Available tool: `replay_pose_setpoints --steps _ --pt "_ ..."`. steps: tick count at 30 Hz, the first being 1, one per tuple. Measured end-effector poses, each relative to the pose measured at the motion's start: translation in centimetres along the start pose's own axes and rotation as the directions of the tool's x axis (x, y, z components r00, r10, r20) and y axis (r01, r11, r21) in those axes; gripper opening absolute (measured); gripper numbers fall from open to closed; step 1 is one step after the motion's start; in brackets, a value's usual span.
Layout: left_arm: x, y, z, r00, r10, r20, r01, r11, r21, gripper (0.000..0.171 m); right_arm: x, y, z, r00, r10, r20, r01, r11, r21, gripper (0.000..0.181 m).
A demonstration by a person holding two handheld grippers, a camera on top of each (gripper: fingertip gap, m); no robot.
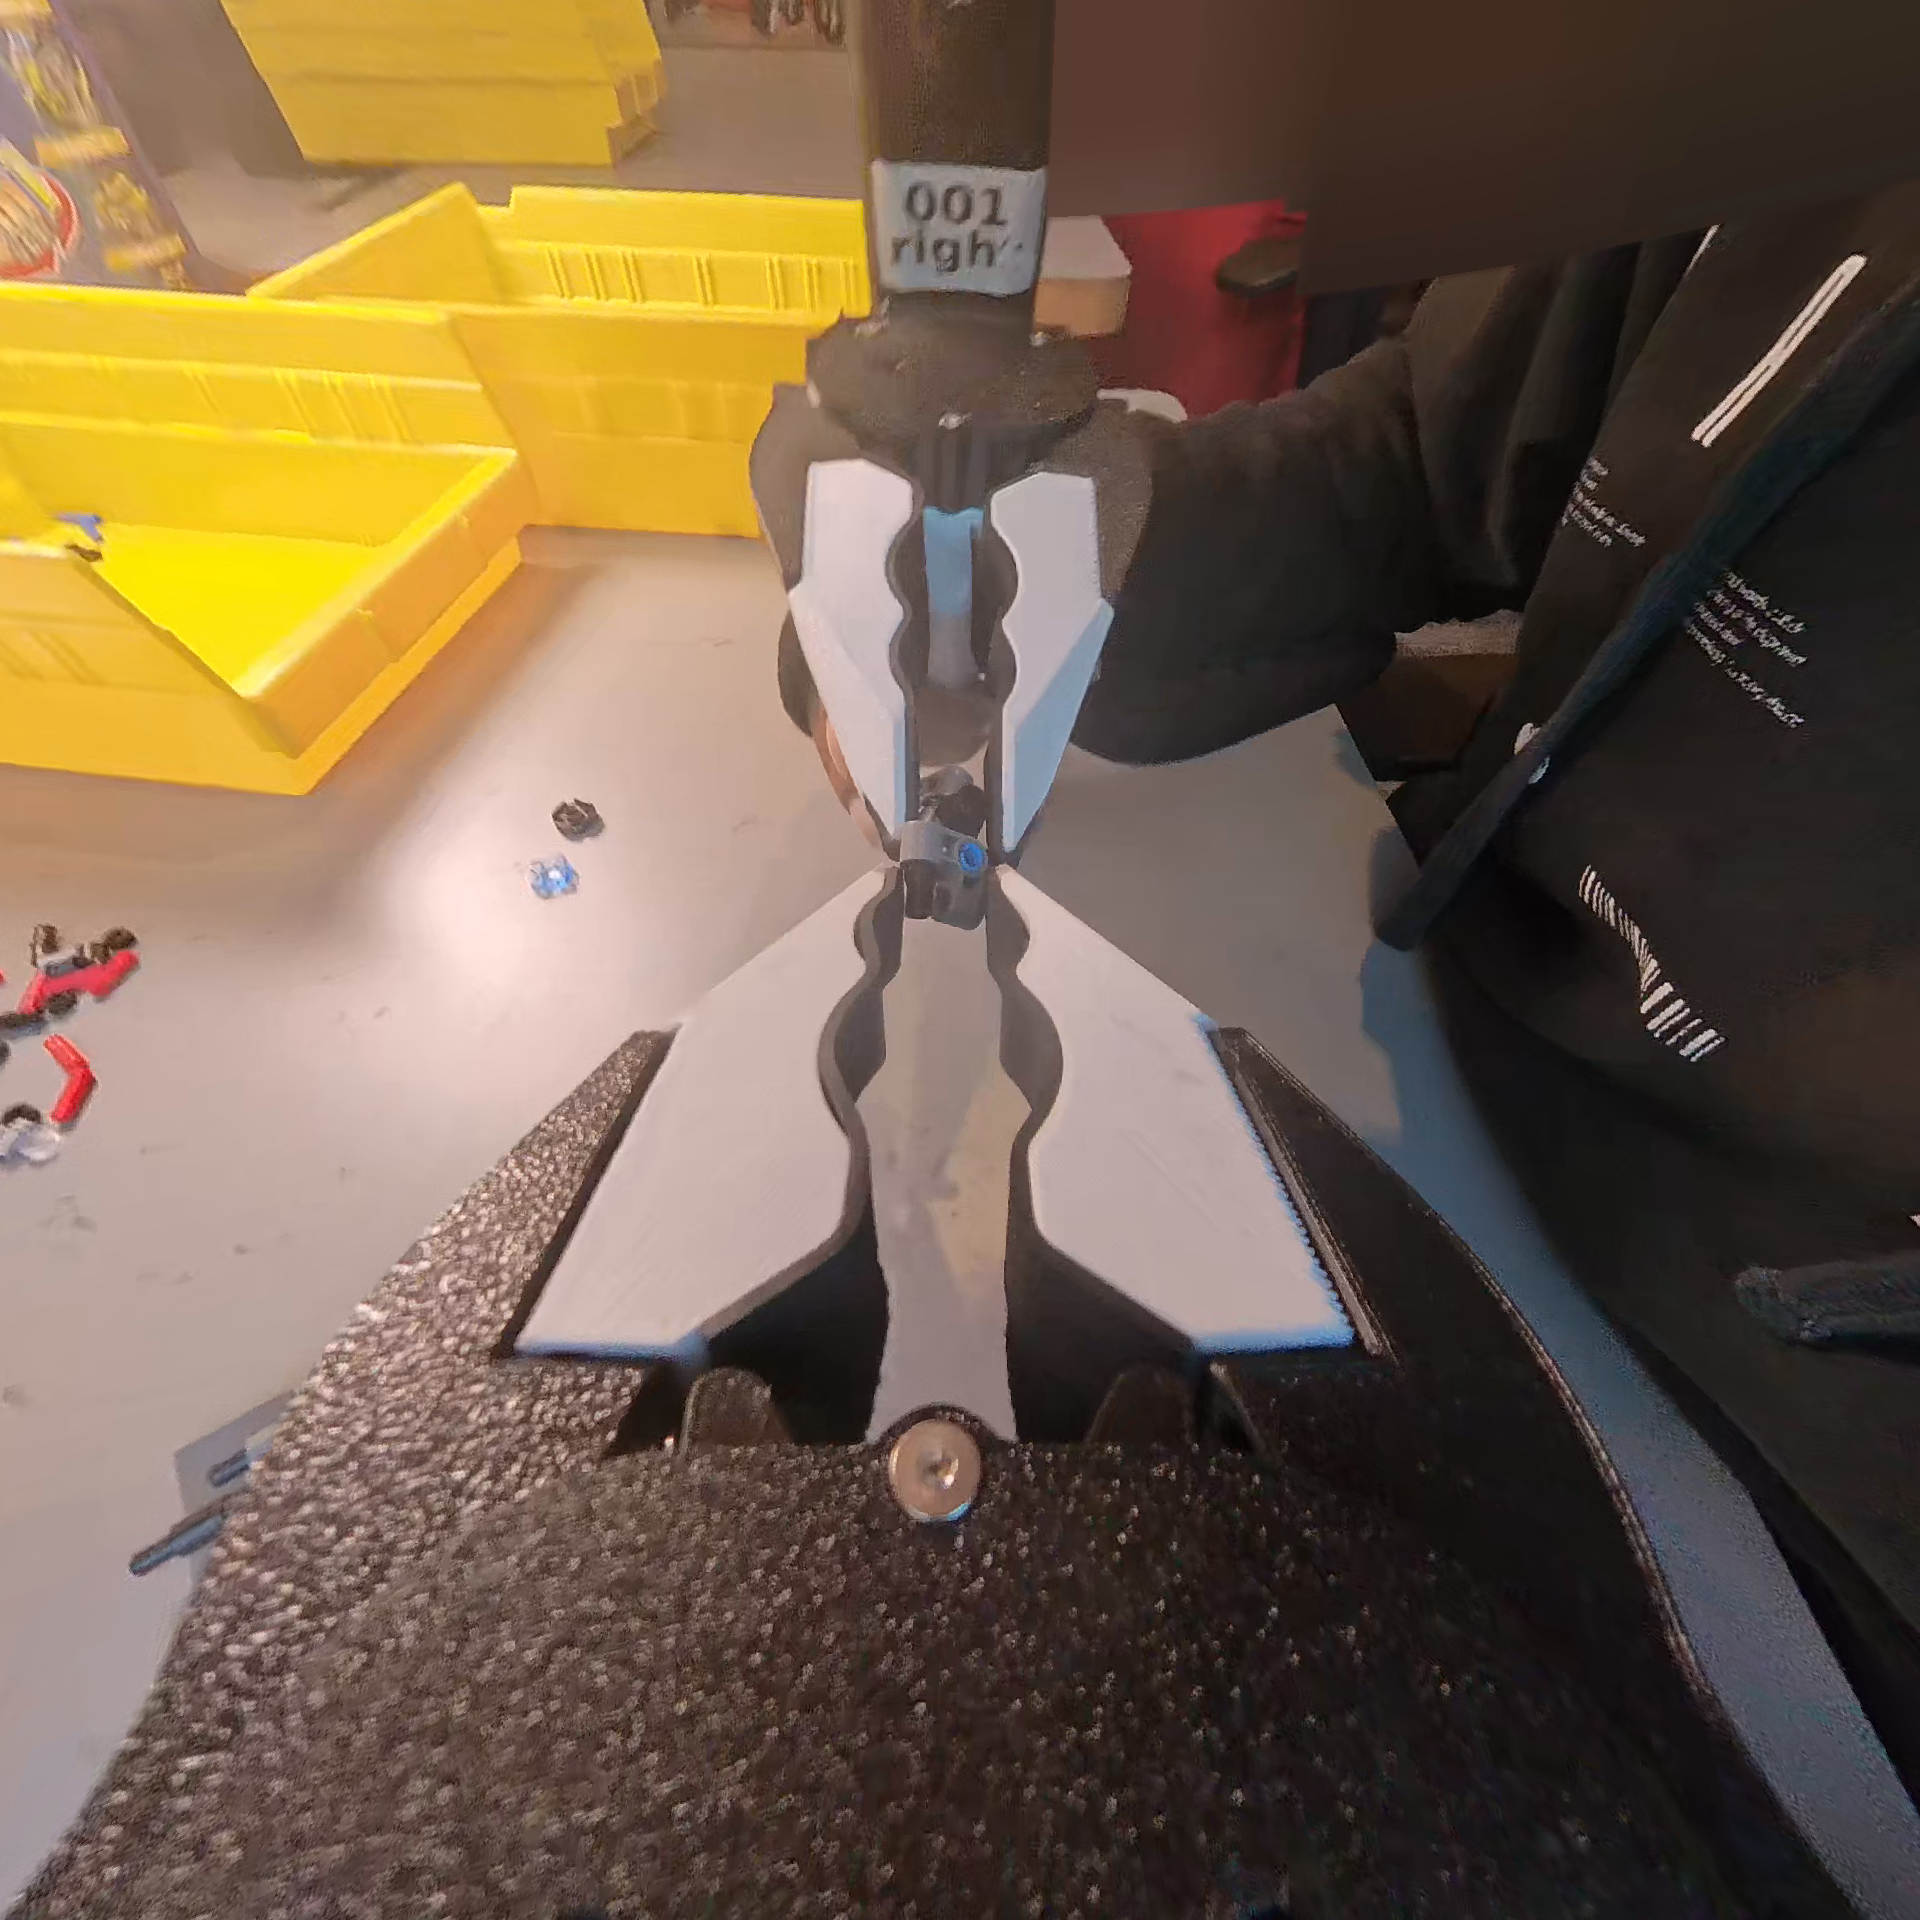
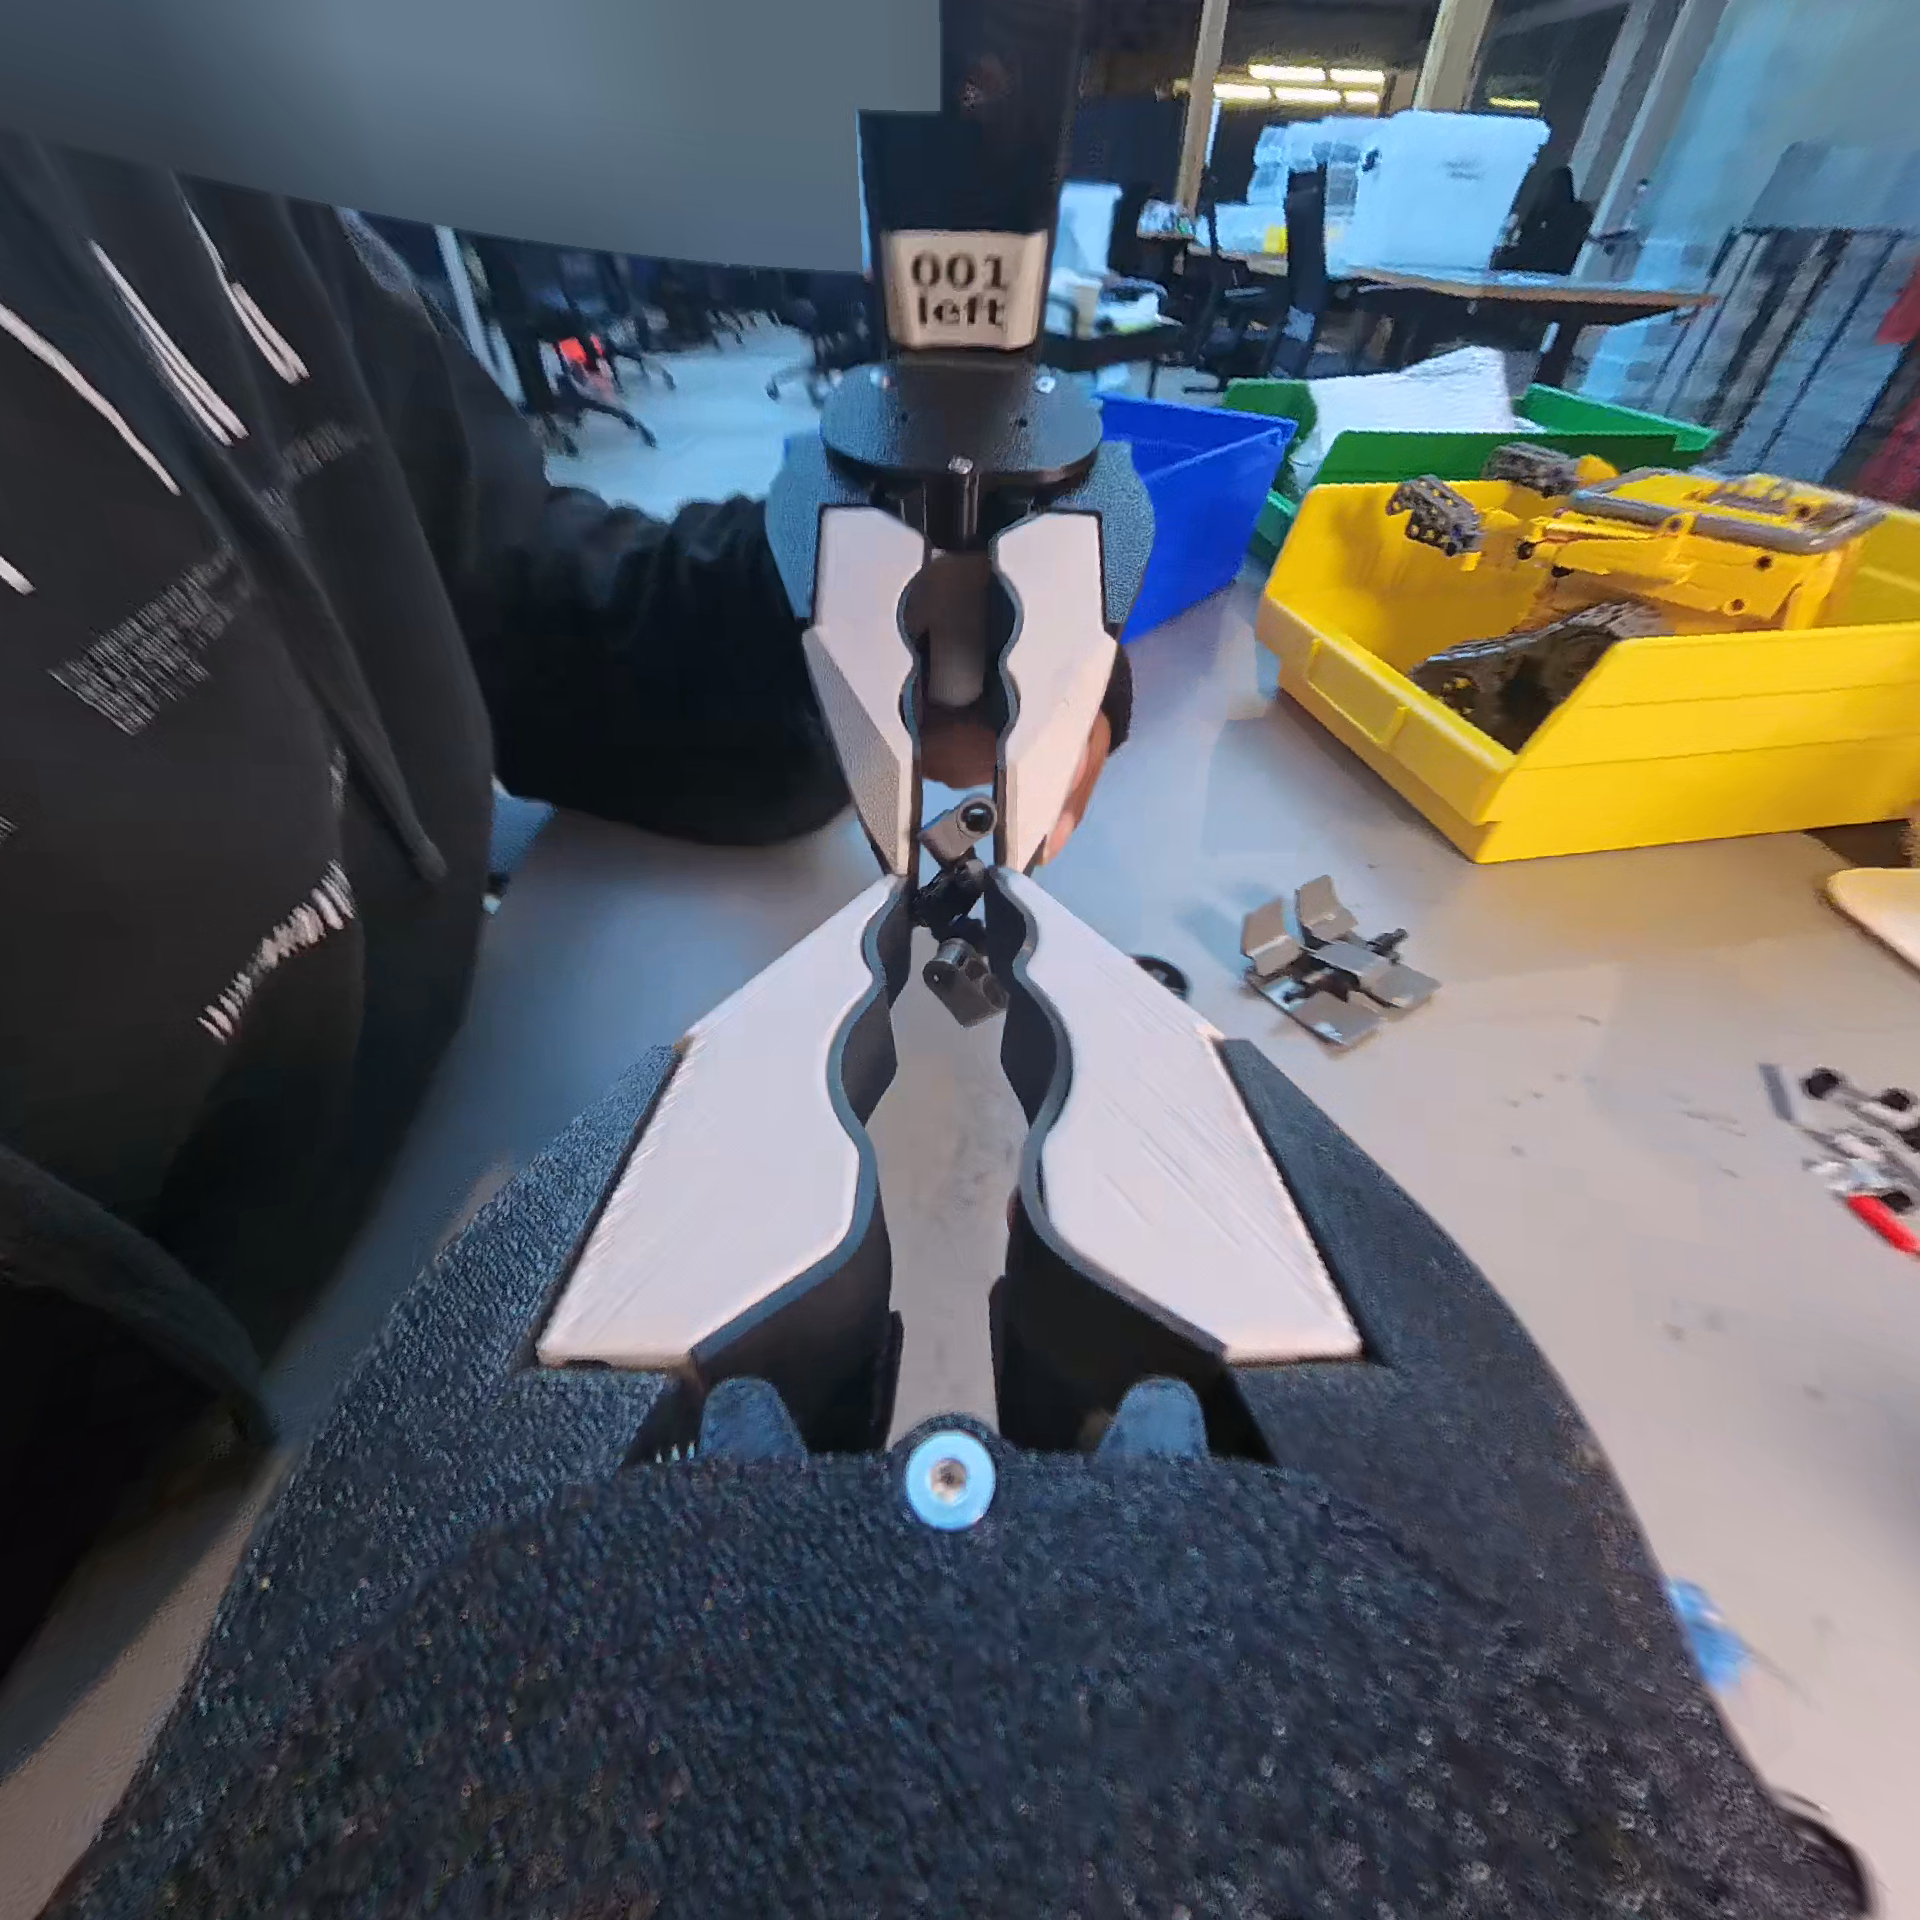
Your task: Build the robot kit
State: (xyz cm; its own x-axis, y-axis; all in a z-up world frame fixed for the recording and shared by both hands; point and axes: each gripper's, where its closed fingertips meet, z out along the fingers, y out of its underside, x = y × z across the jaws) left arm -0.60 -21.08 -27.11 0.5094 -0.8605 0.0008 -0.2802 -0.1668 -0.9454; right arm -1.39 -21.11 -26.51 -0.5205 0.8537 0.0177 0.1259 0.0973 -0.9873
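Broadly, from largest thing to smallest:

- A pale grey work surface point(image 1: 364, 1039) carries everything, and a person in a black printed hooded top point(image 2: 208, 623) stands at its near edge.
- Several empty yellow plastic bins point(image 1: 312, 644) sit far left; only the left wrist view shows them.
- Only the right wrist view shows a yellow bin point(image 2: 1558, 769) holding a yellow and black brick-built model point(image 2: 1621, 551). A blue bin point(image 2: 1195, 488) and a green bin point(image 2: 1455, 452) stand behind it, far right.
- The left gripper point(image 1: 943, 883) and the right gripper point(image 2: 948, 883) meet tip to tip above the middle of the surface. Each one's jaws are clenched on the same small piece.
- A flat cluster of grey plate pieces point(image 2: 1330, 966) lies right of the tips, well apart from them. Loose red and black pieces point(image 1: 73, 987), a clear blue stud point(image 1: 549, 875) and a black stud point(image 1: 575, 819) lie to the left.
- The grey and black connector assembly point(image 1: 940, 862) hangs off the surface, pinched between both sets of tips.
- The left wrist view shows a blue pin end on it; the right wrist view does not.
- The right wrist view shows a further dark grey connector point(image 2: 966, 977) hanging lower, between the right gripper's fingers and apparently not pinched by them.
- Both holds are at the very tips, so I judge them slight. Keeping the two grippers in line and the pressure steady would guard against the piece twisting out.
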Motion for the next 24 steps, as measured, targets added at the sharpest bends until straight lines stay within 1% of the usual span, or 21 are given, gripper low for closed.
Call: replay_pose_setpoints --steps 2,4,6,7,9,10,11,13,14,16,18,20,23,24 --pt "0.3 -0.5 -0.1 0.999 0.034 -0.001 -0.034 0.999 0.026 0.018 -0.1 -1.0 -0.3 0.991 0.119 0.059 -0.124 0.989 0.079 0.013" --pt "0.5 -1.0 -0.1 0.998 0.058 0.004 -0.059 0.997 0.05 0.017 -0.3 -1.7 -0.6 0.966 0.22 0.133 -0.237 0.963 0.13 0.013" --pt "0.4 -1.7 -0.2 0.997 0.072 0.034 -0.075 0.994 0.082 0.009 -0.4 -2.0 -0.6 0.939 0.288 0.187 -0.317 0.937 0.149 0.013" --pt "0.2 -1.9 -0.3 0.996 0.072 0.047 -0.076 0.993 0.091 0.008 -0.3 -2.2 -0.6 0.921 0.33 0.208 -0.366 0.915 0.17 0.014" --pt "0.1 -2.2 -0.5 0.996 0.07 0.055 -0.075 0.991 0.111 0.0 0.2 -2.3 -0.5 0.884 0.404 0.235 -0.45 0.872 0.191 0.015" --pt "0.1 -2.1 -0.5 0.997 0.06 0.051 -0.065 0.993 0.104 0.0 0.4 -2.3 -0.5 0.877 0.417 0.237 -0.464 0.863 0.199 0.016" --pt "0.1 -1.9 -0.3 0.998 0.047 0.04 -0.051 0.994 0.092 0.0 0.9 -2.3 -0.5 0.891 0.406 0.201 -0.445 0.869 0.218 0.016" --pt "0.3 -1.6 0.0 0.999 0.031 0.024 -0.033 0.997 0.077 0.0 1.5 -2.2 -0.6 0.921 0.367 0.134 -0.389 0.894 0.224 0.016" --pt "-0.2 -1.5 0.0 0.998 0.026 0.049 -0.029 0.997 0.07 0.0 1.4 -2.1 -0.6 0.934 0.338 0.116 -0.356 0.91 0.212 0.016" --pt "-0.6 -1.5 -0.2 0.998 0.002 0.059 -0.006 0.997 0.076 0.0 1.0 -2.0 -0.5 0.951 0.291 0.102 -0.306 0.933 0.191 0.016" --pt "-0.7 -1.4 -0.4 0.999 -0.025 0.042 0.021 0.996 0.083 0.0 0.8 -2.1 -0.5 0.955 0.278 0.102 -0.293 0.938 0.186 0.015" --pt "-0.8 -1.6 -0.6 0.999 -0.031 0.041 0.027 0.994 0.102 0.0 0.8 -2.2 -0.5 0.943 0.311 0.121 -0.329 0.924 0.194 0.015" --pt "-0.5 -2.2 -0.6 0.999 -0.024 0.036 0.019 0.991 0.132 0.018 1.0 -2.2 -0.7 0.887 0.422 0.188 -0.454 0.871 0.189 0.016" --pt "-0.4 -2.3 -0.5 0.999 -0.022 0.033 0.018 0.99 0.138 0.017 1.1 -2.1 -0.7 0.862 0.459 0.213 -0.497 0.847 0.188 0.016"
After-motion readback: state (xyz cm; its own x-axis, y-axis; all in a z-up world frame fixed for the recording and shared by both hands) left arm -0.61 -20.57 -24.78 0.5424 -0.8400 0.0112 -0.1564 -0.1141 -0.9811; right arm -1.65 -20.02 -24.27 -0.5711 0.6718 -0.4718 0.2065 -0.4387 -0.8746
